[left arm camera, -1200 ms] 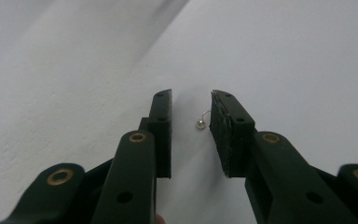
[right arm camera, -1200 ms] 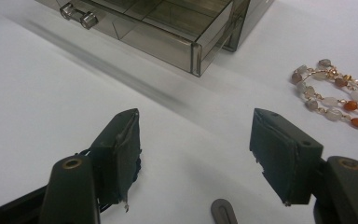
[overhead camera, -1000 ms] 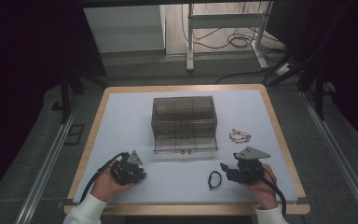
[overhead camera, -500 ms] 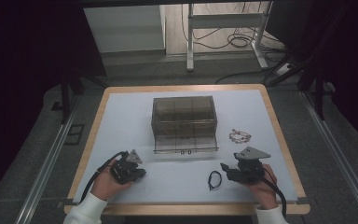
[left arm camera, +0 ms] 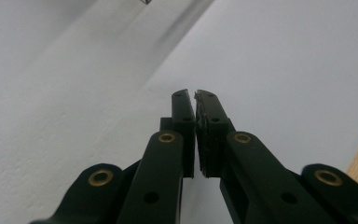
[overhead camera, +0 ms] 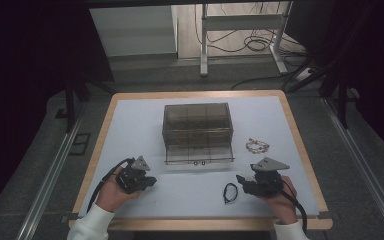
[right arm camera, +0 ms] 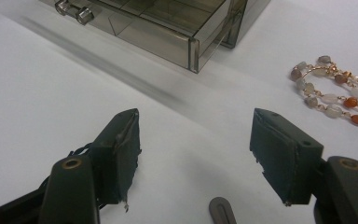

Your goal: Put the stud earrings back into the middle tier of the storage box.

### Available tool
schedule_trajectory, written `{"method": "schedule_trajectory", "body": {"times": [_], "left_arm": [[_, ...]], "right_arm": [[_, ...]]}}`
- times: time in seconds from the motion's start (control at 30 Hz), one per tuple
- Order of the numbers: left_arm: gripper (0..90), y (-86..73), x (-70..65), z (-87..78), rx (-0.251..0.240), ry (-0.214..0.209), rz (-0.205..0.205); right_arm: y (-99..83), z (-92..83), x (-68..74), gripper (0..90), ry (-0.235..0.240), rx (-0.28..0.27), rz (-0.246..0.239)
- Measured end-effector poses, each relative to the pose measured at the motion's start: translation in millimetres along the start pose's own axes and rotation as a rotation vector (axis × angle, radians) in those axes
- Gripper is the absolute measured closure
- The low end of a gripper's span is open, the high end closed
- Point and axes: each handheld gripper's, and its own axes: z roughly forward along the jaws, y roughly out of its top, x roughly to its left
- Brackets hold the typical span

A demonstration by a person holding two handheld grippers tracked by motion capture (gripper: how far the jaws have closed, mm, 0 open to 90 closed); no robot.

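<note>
**Two small pieces of jewellery, an open drawer, and nothing held**

The left gripper [overhead camera: 147,182] rests on the white table [overhead camera: 130,120] near the front left, its jaws brought together with nothing between them; they have just been closing, and in the left gripper view the black pads [left arm camera: 205,135] meet over bare tabletop. The right gripper [overhead camera: 241,180] sits at the front right with its jaws standing well apart and empty.

Nearest the right gripper lies a small black loop [overhead camera: 230,192], probably a hair tie or thin band, flat on the table just to the gripper's left. A beaded bracelet [overhead camera: 257,146] lies farther back, to the right of the smoky clear drawer box [overhead camera: 196,122], whose bottom drawer [overhead camera: 198,154] is pulled out toward the person.

Both pieces look light and limp. The loop will likely sag and fold when lifted, so a pinch across one strand, pads pressed low to the table, seems the surest hold. The bracelet (its stones round and smooth in the right gripper view [right arm camera: 335,93]) may slip or roll under the pads; gripping across both strands where they run side by side should give more to bite on. Neither looks fragile, though the bracelet's fine links could snag on the drawer's edge.
</note>
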Motion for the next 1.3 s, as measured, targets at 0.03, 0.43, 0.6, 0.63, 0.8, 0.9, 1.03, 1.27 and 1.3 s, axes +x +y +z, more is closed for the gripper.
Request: {"method": "schedule_trajectory", "body": {"times": [0.03, 0.43, 0.6, 0.63, 0.8, 0.9, 1.03, 1.27, 1.3], "left_arm": [[86.9, 0.4, 0.4, -0.4, -0.002, 0.0, -0.002], [86.8, 6.2, 4.4, -6.1, -0.025, 0.0, -0.013], [86.9, 8.7, 8.2, -8.0, -0.039, -0.005, -0.024], [86.8, 9.2, 8.7, -8.6, -0.045, -0.004, -0.025], [86.8, 13.3, 10.3, -12.7, -0.059, 0.001, -0.028], [86.8, 16.3, 11.6, -14.4, -0.063, 0.005, -0.029], [86.8, 20.3, 12.9, -15.9, -0.067, 0.005, -0.03], [86.8, 28.6, 14.8, -20.4, -0.085, 0.007, -0.029], [86.8, 30.0, 14.9, -21.0, -0.086, 0.007, -0.031]], "right_arm": [[-0.1, 0.1, 0.0, 33.1, 0.0, 0.001, 0.001], [-1.1, 2.2, 0.1, 33.1, 0.002, 0.006, 0.001], [-1.6, 2.9, -0.5, 33.1, 0.003, 0.011, 0.0], [-1.7, 3.0, -0.5, 33.1, 0.002, 0.011, 0.002], [-1.9, 3.6, -0.1, 33.1, 0.002, 0.011, 0.003], [-1.9, 3.8, 0.1, 33.1, 0.004, 0.014, 0.003], [-2.5, 4.2, -0.6, 33.0, 0.003, 0.015, 0.005], [-2.3, 3.5, -0.8, 33.0, 0.002, 0.014, 0.005], [-2.4, 3.7, -0.7, 33.0, 0.002, 0.015, 0.005]]}}
